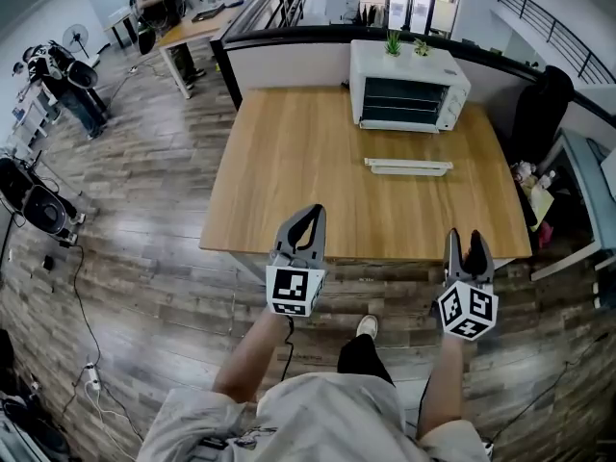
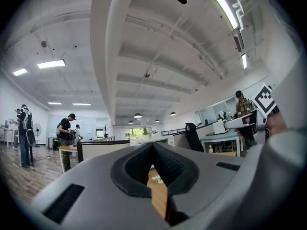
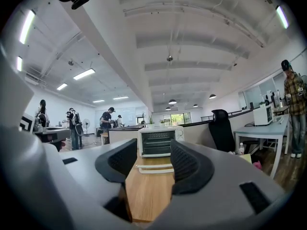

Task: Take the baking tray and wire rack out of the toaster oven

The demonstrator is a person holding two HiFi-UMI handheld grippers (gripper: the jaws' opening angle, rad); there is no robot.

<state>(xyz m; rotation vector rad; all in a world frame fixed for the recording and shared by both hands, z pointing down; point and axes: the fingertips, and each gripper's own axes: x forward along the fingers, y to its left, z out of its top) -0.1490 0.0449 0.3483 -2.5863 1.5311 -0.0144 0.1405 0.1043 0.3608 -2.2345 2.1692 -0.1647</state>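
A white toaster oven (image 1: 409, 94) stands at the far end of the wooden table (image 1: 289, 162). Its door hangs open toward me, with the white handle bar (image 1: 408, 166) out front. In the right gripper view the toaster oven (image 3: 157, 141) shows horizontal shelves in its dark cavity; I cannot tell the tray from the rack. My left gripper (image 1: 310, 212) hovers over the table's near edge with its jaws closed together and nothing in them. My right gripper (image 1: 467, 241) is level with it at the near right, jaws apart and empty. Both are far short of the oven.
Two small potted plants (image 1: 393, 42) sit on top of the oven. A black office chair (image 1: 539, 104) and a cluttered shelf (image 1: 531, 189) stand to the table's right. People (image 1: 67, 80) and desks are at the back left. Cables lie on the floor (image 1: 87, 373).
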